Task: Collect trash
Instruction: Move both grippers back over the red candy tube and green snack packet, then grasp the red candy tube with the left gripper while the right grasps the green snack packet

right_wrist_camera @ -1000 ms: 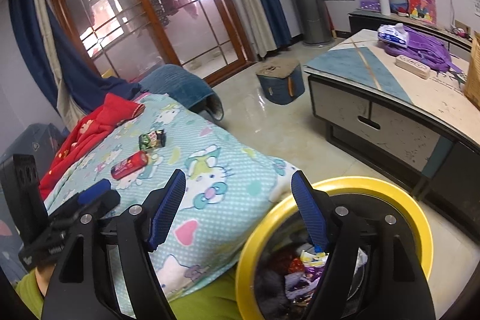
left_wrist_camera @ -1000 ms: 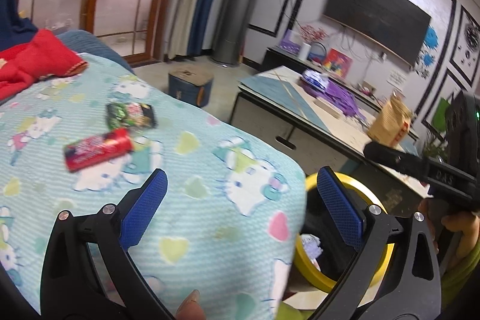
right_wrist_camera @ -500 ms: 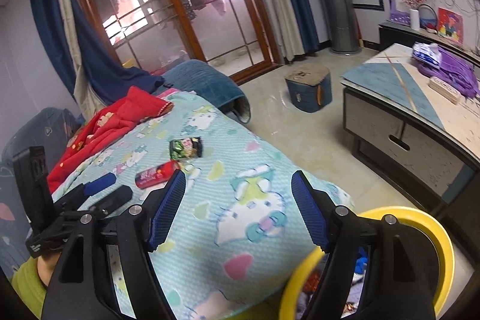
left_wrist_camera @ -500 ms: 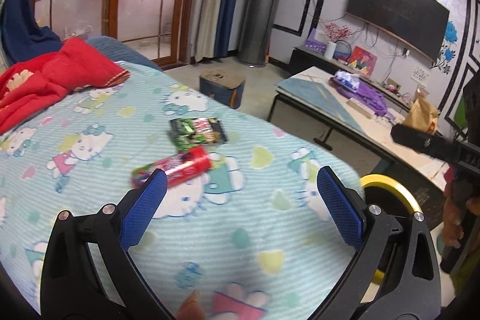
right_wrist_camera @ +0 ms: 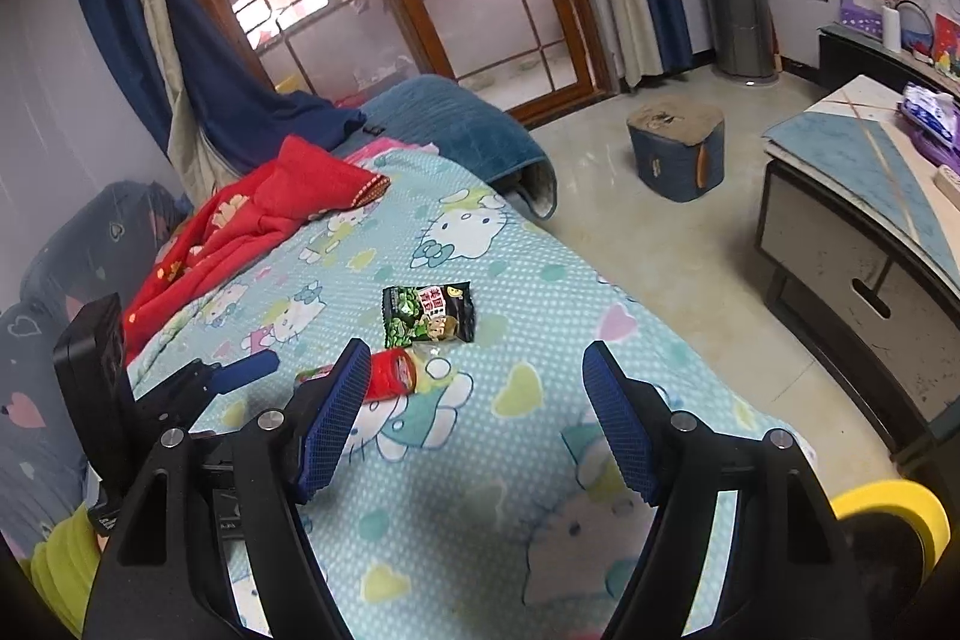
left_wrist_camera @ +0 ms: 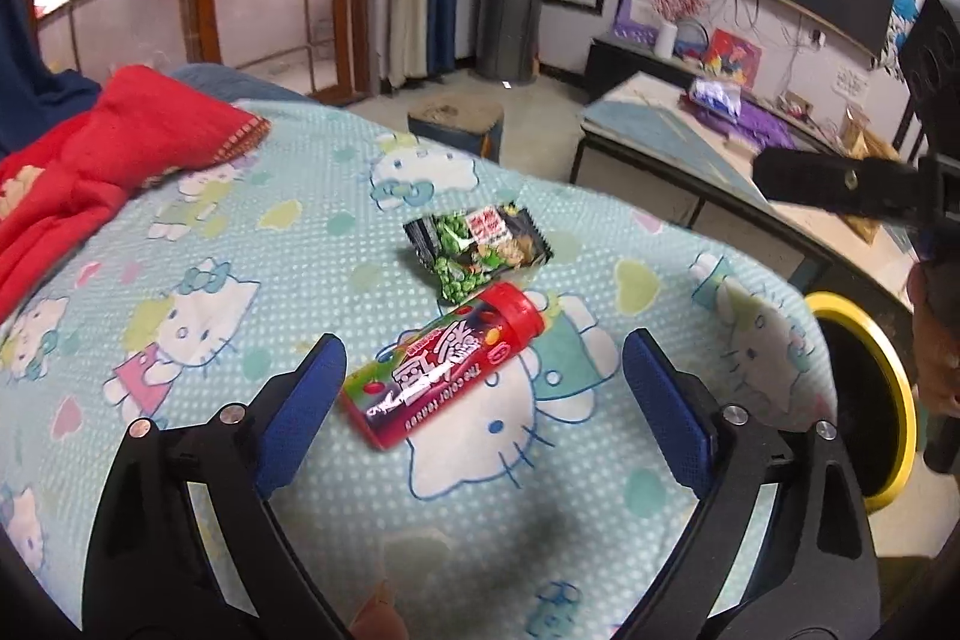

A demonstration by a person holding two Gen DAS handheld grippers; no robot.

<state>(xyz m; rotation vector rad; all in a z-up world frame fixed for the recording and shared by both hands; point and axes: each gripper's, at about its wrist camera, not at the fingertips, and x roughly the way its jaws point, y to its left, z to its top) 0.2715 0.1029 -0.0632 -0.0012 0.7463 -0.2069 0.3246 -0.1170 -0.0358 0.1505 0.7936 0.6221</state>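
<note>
While its jaws are closing slightly, the left gripper (left_wrist_camera: 480, 388) is held wide above the cartoon-print blanket (left_wrist_camera: 252, 244), and the red candy tube (left_wrist_camera: 447, 364) is seen lying between its fingers, untouched; the green snack wrapper (left_wrist_camera: 477, 250) is laid just behind the tube; the yellow-rimmed bin (left_wrist_camera: 864, 388) is placed at the right. From the right wrist, the right gripper (right_wrist_camera: 474, 418) is kept wide and empty; the wrapper (right_wrist_camera: 429, 316) and the tube (right_wrist_camera: 393, 370) are found beyond its left finger.
</note>
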